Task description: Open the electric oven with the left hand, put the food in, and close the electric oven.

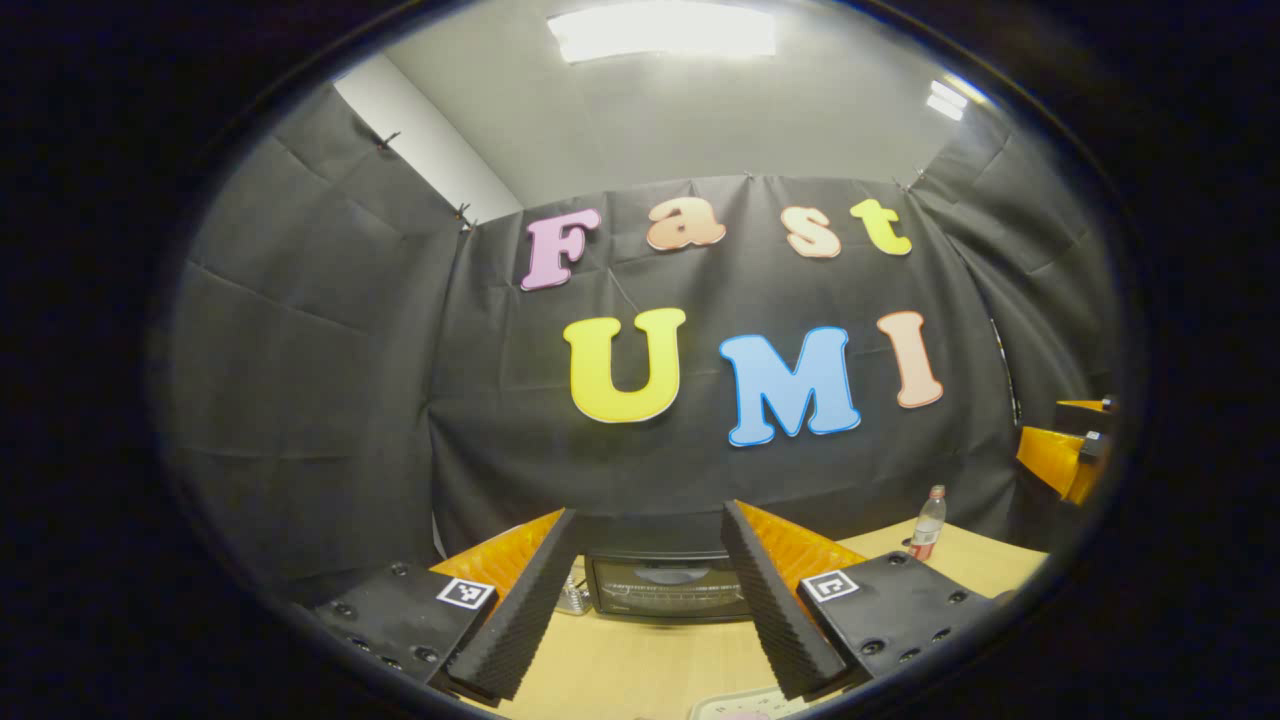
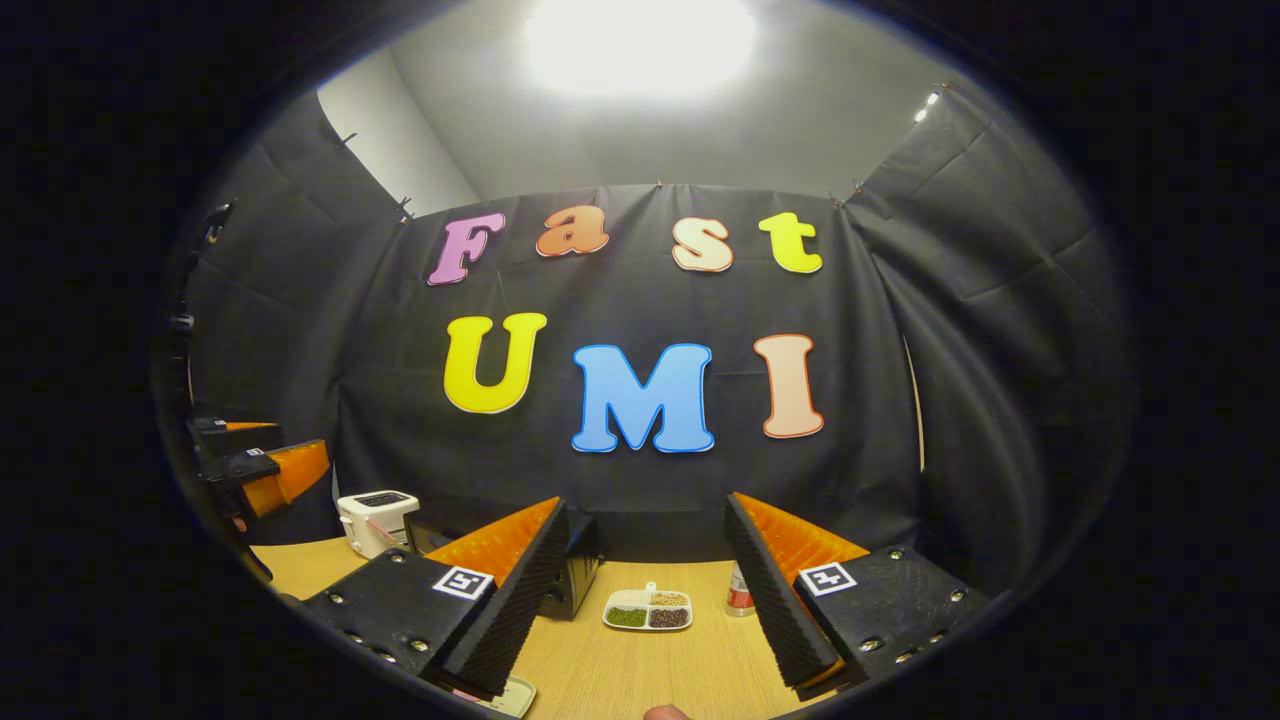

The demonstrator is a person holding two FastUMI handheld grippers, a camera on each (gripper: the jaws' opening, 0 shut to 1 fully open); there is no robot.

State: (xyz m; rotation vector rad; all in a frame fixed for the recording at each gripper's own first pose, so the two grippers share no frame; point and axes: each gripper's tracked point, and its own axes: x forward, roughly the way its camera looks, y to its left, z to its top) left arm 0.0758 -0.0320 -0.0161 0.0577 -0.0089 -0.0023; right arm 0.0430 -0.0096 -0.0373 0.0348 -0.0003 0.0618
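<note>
Left gripper view puts the oven (image 1: 668,588) low in the centre of the frame, framed between the fingers of the left gripper (image 1: 650,600), which are spread apart and grasp nothing. Its dark door faces the camera and looks closed – the handle is too small to make out. The oven stands on a wooden table (image 1: 620,670) toward the back wall; a plastic bottle (image 1: 929,523) stands well to the lower right, and the pale edge of a tray (image 1: 745,706) peeks in at the bottom centre.

Right gripper view shows the oven's side (image 2: 575,585) partly hidden behind the near finger in the lower left, with a white toaster (image 2: 375,520) farther left. The right gripper (image 2: 645,600) is likewise spread and empty. A small divided dish (image 2: 648,609) sits on the table in the lower centre, a can (image 2: 739,592) just to its right.

The step in hand looks like the approach to the door – keep the left gripper centred on the oven, lower it to the top edge of the door, and close only once the handle sits between the fingers
</note>
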